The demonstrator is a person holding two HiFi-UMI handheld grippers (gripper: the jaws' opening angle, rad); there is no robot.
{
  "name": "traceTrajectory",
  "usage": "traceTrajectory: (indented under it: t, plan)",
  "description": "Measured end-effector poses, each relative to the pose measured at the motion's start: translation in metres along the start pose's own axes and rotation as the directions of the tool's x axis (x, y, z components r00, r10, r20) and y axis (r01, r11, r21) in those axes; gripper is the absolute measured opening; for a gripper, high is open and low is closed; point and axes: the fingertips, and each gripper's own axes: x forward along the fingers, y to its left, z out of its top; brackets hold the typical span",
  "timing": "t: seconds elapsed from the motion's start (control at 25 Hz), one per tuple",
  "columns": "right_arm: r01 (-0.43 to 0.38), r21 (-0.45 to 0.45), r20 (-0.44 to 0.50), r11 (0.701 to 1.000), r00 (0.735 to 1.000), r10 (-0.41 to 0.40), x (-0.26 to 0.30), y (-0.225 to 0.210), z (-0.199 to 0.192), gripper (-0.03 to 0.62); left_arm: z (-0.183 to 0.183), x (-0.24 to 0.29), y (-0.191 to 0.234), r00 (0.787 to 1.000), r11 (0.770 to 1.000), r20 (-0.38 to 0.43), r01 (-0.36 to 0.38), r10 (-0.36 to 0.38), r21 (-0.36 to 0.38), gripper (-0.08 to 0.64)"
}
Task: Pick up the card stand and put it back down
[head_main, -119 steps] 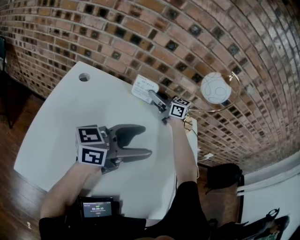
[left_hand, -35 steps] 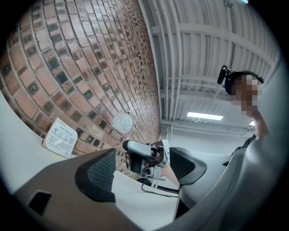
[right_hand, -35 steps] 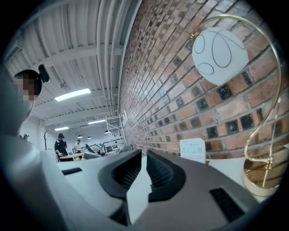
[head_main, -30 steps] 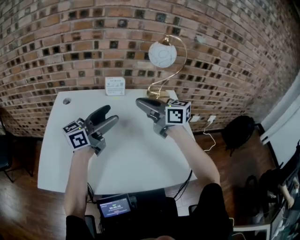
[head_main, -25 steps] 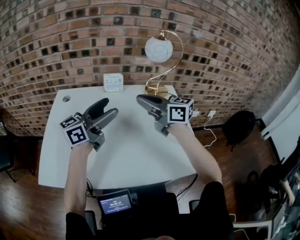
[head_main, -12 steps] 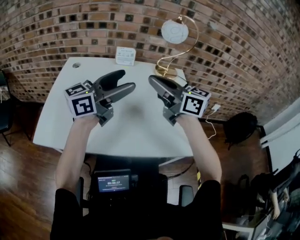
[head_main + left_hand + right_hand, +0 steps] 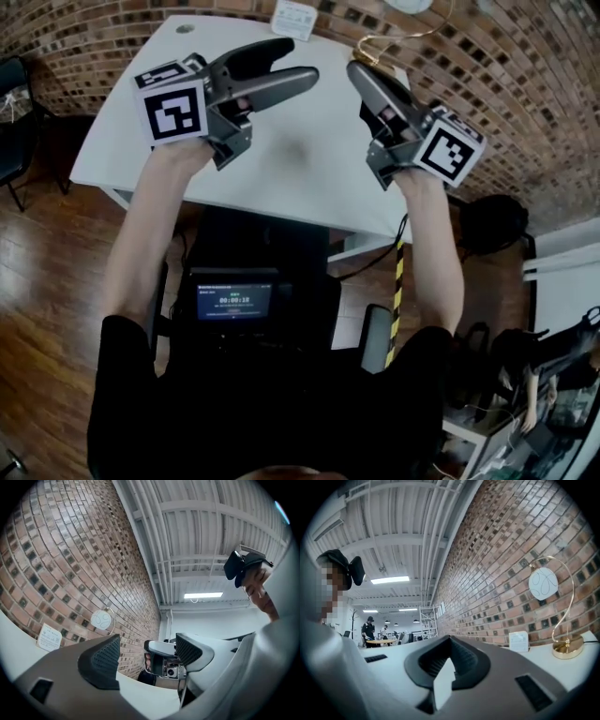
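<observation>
- The card stand is standing upright on the far edge of the white table, close against the brick wall. Nothing is touching it.
- I am reading its broad printed face as running along the wall and facing back toward me, so its long axis would lie crosswise to a gripper coming straight in. That is my judgement; it shows too small to be sure.
- I am holding the left gripper raised above the table with its jaws wide apart and nothing between the pads. From this gripper the stand lies ahead and off toward the left jaw's side, well apart.
- The right gripper is closing down tip to tip, with nothing between its jaws. From it the stand lies ahead and off to the right, just short of the gold lamp, which stands further right still.
- From the head view, the left gripper's tips look somewhat nearer the stand than the right's. The left is also the one already spread.
- I am judging the task as not under way just now: both grippers are empty and well back from the stand.
</observation>
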Motion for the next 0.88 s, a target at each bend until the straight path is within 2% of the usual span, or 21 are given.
traceTrajectory:
  t: [0.2,0.28,0.4,0.6,0.88]
  plan:
    - [-0.037,0.005,0.029,0.999,0.999,0.037,-0.008,0.040,-0.007,0.011,-0.004,-0.014,-0.037,0.999,0.999,0.011,0.042,-0.042,0.007,0.373]
    - [-0.060,-0.024,0.045,0.998,0.997,0.061,-0.014,0.058,-0.006,0.011,-0.004,-0.017,-0.052,0.997,0.997,0.021,0.076,-0.077,0.026,0.373]
    - [-0.100,-0.053,0.057,0.994,0.993,0.103,-0.024,0.084,-0.005,0.011,0.000,-0.022,-0.071,0.995,0.995,0.039,0.091,-0.093,0.041,0.373]
    - [-0.130,-0.117,0.066,0.985,0.988,0.138,-0.034,0.110,-0.002,0.011,-0.013,-0.025,-0.087,0.997,0.996,0.014,0.071,-0.072,0.061,0.373]
    - [-0.168,-0.163,0.082,0.972,0.980,0.183,-0.042,0.140,-0.007,0.011,-0.021,-0.037,-0.112,0.995,0.995,0.046,0.085,-0.087,0.045,0.373]
